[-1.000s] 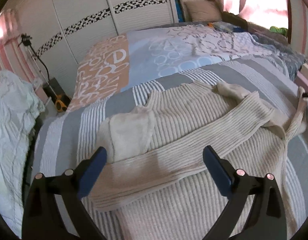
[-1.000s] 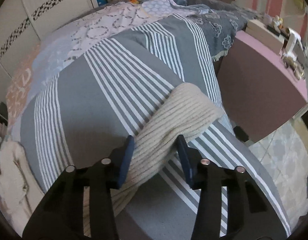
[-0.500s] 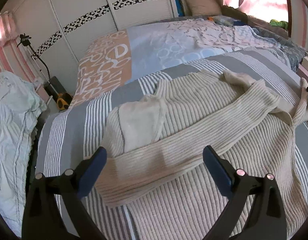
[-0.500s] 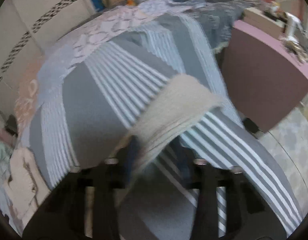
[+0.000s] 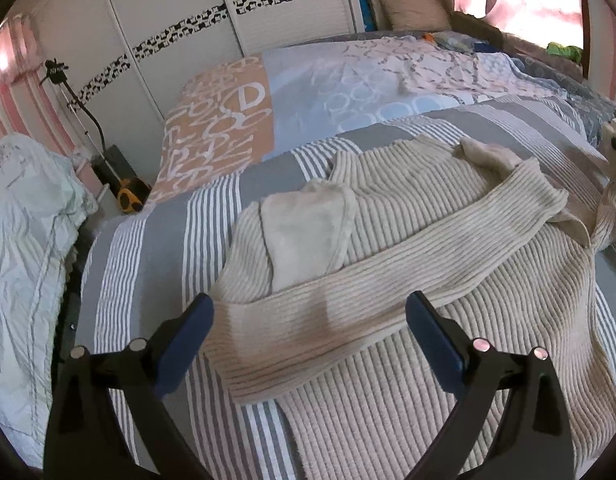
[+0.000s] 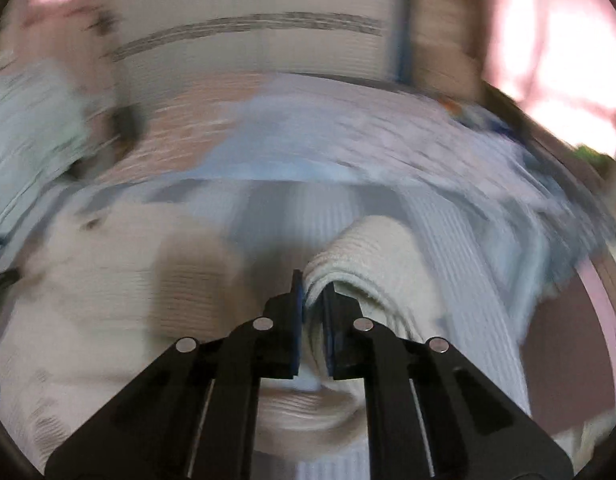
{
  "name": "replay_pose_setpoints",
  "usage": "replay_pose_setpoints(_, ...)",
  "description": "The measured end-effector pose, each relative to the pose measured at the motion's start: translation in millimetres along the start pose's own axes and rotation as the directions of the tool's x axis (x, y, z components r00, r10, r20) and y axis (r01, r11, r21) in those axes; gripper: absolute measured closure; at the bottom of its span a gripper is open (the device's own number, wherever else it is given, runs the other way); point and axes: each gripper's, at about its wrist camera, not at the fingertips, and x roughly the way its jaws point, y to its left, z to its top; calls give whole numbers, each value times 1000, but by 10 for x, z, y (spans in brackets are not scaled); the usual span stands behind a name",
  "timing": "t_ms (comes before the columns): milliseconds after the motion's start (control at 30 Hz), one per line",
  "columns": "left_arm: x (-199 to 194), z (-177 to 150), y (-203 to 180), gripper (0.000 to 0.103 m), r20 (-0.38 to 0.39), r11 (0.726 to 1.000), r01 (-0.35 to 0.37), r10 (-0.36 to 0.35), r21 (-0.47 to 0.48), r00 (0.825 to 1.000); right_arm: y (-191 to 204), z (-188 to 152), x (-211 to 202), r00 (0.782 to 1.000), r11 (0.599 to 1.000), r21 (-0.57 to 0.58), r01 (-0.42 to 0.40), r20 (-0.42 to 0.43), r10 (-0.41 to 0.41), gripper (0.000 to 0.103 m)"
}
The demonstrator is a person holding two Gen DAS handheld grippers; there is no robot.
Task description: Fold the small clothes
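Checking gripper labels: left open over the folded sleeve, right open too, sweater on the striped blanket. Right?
Not quite. The right gripper is shut on a sweater sleeve, per the right wrist view. The left gripper is open; striped blanket is correct.

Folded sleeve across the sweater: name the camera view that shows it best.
The left wrist view: the folded sleeve lies sharp and whole across the sweater. The right wrist view is motion-blurred and shows only the other sleeve, pinched in the right gripper.
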Motion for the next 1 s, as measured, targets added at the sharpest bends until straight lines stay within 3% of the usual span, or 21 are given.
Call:
replay_pose_setpoints(133, 39, -62, 95, 6, -22, 1000, 13, -14, -18, 1000, 864, 272, 49, 982, 960, -206, -188, -4, 191, 94)
replay_pose_setpoints(233, 13, -120, 207, 6, -22, 999, 12, -13, -33, 1000, 1449, 272, 79, 939, 889, -310, -336, -33, 343, 94)
replay_pose_setpoints(267, -14, -139, 274, 6, -19, 999, 12, -13, -42, 1000, 1705, 188, 112, 912, 843, -358, -401, -67, 406, 94)
replay_pose_setpoints(400, -140, -245, 548, 6, 10, 995, 34, -33, -93, 999, 2227, -222, 438, 879, 764, -434, -477, -254, 405, 93)
replay_pose_setpoints(467, -166, -319, 659, 6, 10, 993, 47, -46, -111, 999, 2272, -387, 549, 859, 755, -418, -505, -329, 392, 92)
replay_pose_setpoints(533, -123, -377, 687, 6, -16, 992, 66, -68, -108, 998, 2243, -476, 490, 841, 751, -396, -528, -363, 401, 82)
replay_pose_setpoints(567, -100, -397, 673, 6, -30, 993, 73, -76, -98, 997, 2168, -479, 389, 839, 754, -385, -532, -359, 409, 72)
replay_pose_setpoints(667, -41, -436, 544, 6, -54, 997, 69, -72, -46, 996, 1898, -390, 146, 857, 784, -355, -509, -294, 424, 68)
replay_pose_setpoints(733, -22, -429, 476, 6, -54, 997, 68, -69, -28, 996, 1520, -331, 33, 893, 845, -297, -445, -227, 390, 67)
replay_pose_setpoints(800, -25, -383, 385, 6, -33, 996, 84, -84, -14, 996, 1146, -262, 58, 936, 915, -218, -339, -174, 306, 67)
replay_pose_setpoints(867, -14, -308, 262, 6, -26, 994, 114, -114, -1, 993, 881, -287, 82, 965, 957, -164, -239, -150, 216, 67)
replay_pose_setpoints(1000, -56, -48, -106, 6, -10, 978, 207, -207, 32, 978, 604, -439, 232, 973, 988, -97, -116, -213, 94, 67)
